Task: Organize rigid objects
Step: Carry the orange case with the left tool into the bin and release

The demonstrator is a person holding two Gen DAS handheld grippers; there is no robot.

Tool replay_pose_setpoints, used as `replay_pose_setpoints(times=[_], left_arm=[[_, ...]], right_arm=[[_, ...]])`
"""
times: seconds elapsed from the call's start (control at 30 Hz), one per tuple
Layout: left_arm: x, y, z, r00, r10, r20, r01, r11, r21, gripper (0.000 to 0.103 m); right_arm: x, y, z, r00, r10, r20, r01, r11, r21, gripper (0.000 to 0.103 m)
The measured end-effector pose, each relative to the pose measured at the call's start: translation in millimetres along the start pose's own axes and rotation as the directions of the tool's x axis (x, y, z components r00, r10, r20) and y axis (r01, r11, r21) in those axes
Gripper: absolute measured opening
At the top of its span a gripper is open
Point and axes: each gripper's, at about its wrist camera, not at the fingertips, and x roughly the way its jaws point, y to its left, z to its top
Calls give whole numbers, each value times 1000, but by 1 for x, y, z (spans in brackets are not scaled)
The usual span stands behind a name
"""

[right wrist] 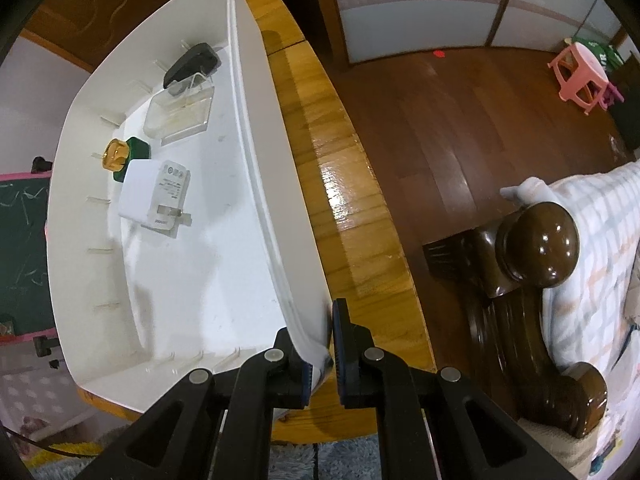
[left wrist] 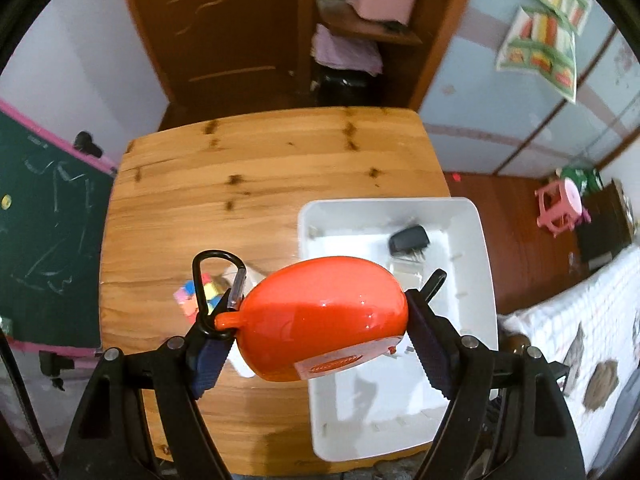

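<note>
Left gripper [left wrist: 320, 344] nearest the lens: jaws spread wide, pads pressed on both ends of an orange case [left wrist: 324, 316], which is held clear above the table [left wrist: 240, 184]. Case is glossy, egg-shaped, with a white label strip low on its near face and a small loop at the left end; a black carabiner [left wrist: 218, 280] hangs through that loop. Case sits over the seam between bare table and the left rim of the bin [left wrist: 472, 248].

Open room — the far half of the table is bare wood back to its far edge. Near-left, a multicoloured cube [left wrist: 196, 296] and a white object beside it lie partly hidden behind the carabiner and case. Bin occupies the table's near-right corner; its right wall runs close along the table's right edge.

Right gripper [right wrist: 322, 344]: jaws nearly together, clamped on the bin's right wall at the near corner, one pad inside, one outside. A narrow strip of table shows outside that wall, then floor.

Bin contents, all toward the far end — black adapter [right wrist: 194, 65], clear box [right wrist: 180, 114], small green bottle with gold cap [right wrist: 128, 156], white charger [right wrist: 154, 196]. Near half of the bin floor is bare.
</note>
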Motion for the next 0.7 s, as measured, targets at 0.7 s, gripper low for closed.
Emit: replay_pose_setpoints(times=[0.7], left_arm=[[144,-60,27,968,138,-209,-122,989,86,82]], right_arm=[[-4,6,4,1000,-8,23,11,995,-103,8]])
